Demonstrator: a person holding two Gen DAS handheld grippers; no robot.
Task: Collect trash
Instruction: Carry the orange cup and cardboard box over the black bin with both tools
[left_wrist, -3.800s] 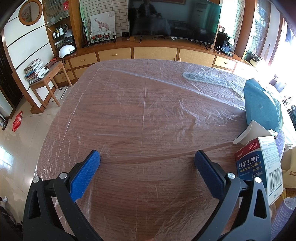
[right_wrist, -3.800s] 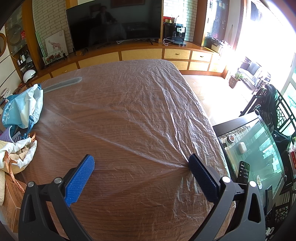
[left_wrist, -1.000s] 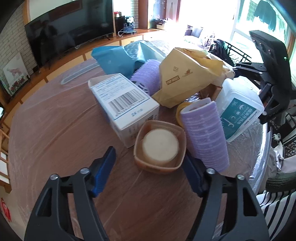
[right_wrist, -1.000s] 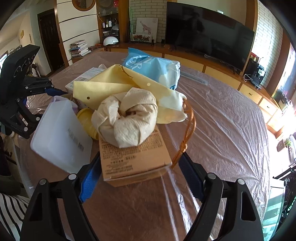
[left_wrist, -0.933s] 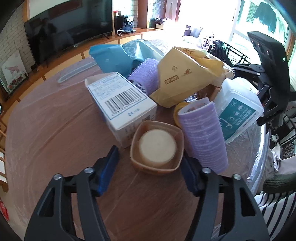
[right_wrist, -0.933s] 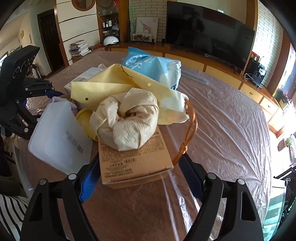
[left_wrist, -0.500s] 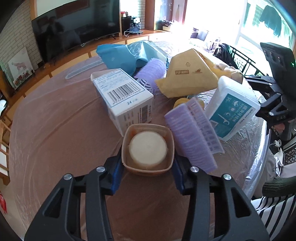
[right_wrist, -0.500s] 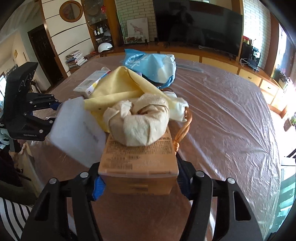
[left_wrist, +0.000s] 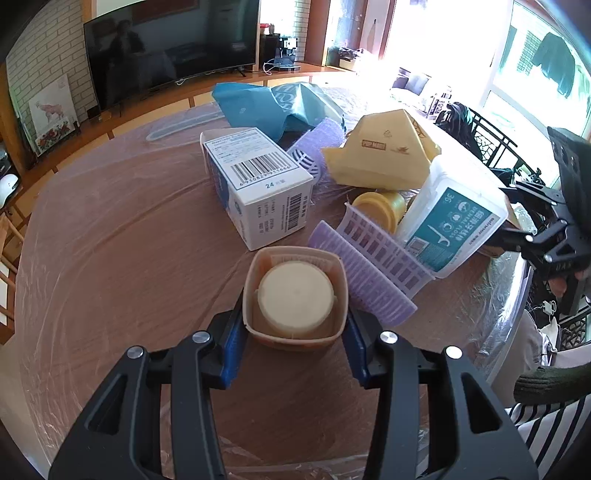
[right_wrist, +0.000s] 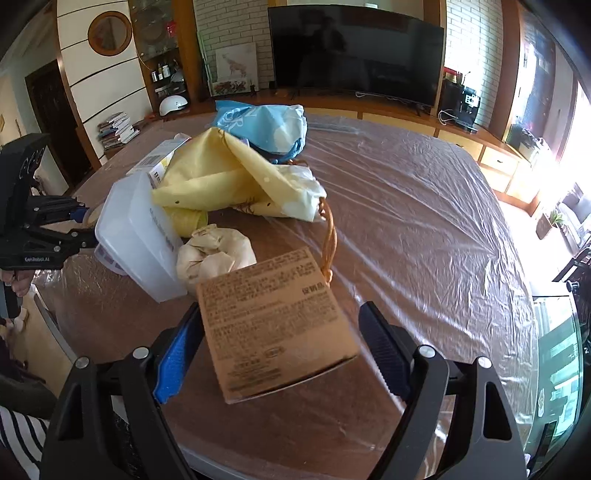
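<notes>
- Table (right_wrist: 424, 221): round, wood grain under wrinkled clear plastic film.
- Trash heap at its near edge: blue bag (left_wrist: 266, 107), yellow paper bag (left_wrist: 384, 155), white barcode carton (left_wrist: 255, 184), translucent floss box (left_wrist: 454, 225).
- Brown cardboard box (right_wrist: 273, 325): tilted, printed face up, between the right gripper (right_wrist: 284, 347) pads; jaws opening, 3 o'clock pad clear of it.
- Left gripper (left_wrist: 293, 343) clamps a square tan tub (left_wrist: 295, 295) with round cream lid, at 6 o'clock of the carton.
- Only the right view shows a crumpled tissue wad (right_wrist: 214, 254).
</notes>
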